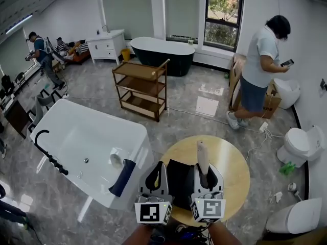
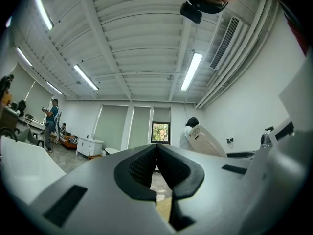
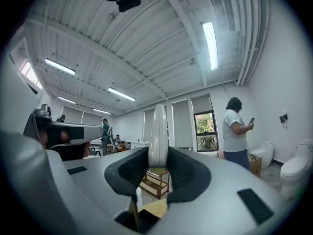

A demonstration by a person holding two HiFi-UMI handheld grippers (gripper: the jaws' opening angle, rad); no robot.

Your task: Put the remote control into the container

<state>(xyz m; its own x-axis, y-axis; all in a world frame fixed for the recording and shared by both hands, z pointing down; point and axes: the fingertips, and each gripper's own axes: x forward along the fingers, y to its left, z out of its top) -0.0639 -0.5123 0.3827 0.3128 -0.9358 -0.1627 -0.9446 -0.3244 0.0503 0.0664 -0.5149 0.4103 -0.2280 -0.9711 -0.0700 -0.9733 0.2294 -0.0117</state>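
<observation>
The white remote control [image 1: 203,156] stands upright, pointing at the ceiling, with my right gripper [image 1: 205,178] shut on its lower end. In the right gripper view the remote [image 3: 158,129] rises edge-on between the two black pads. My left gripper [image 1: 156,178] is held beside it, its jaws shut with nothing between them [image 2: 157,163]. The remote [image 2: 209,141] shows to the right in the left gripper view. A black container [image 1: 178,176] sits on the round wooden table [image 1: 232,163], between and under the two grippers.
A white bathtub [image 1: 82,137] with a black tap stands to the left of the table. A wooden shelf cart [image 1: 143,88] and a dark bathtub [image 1: 163,52] are further back. A person [image 1: 260,70] stands at the right, near toilets [image 1: 301,144].
</observation>
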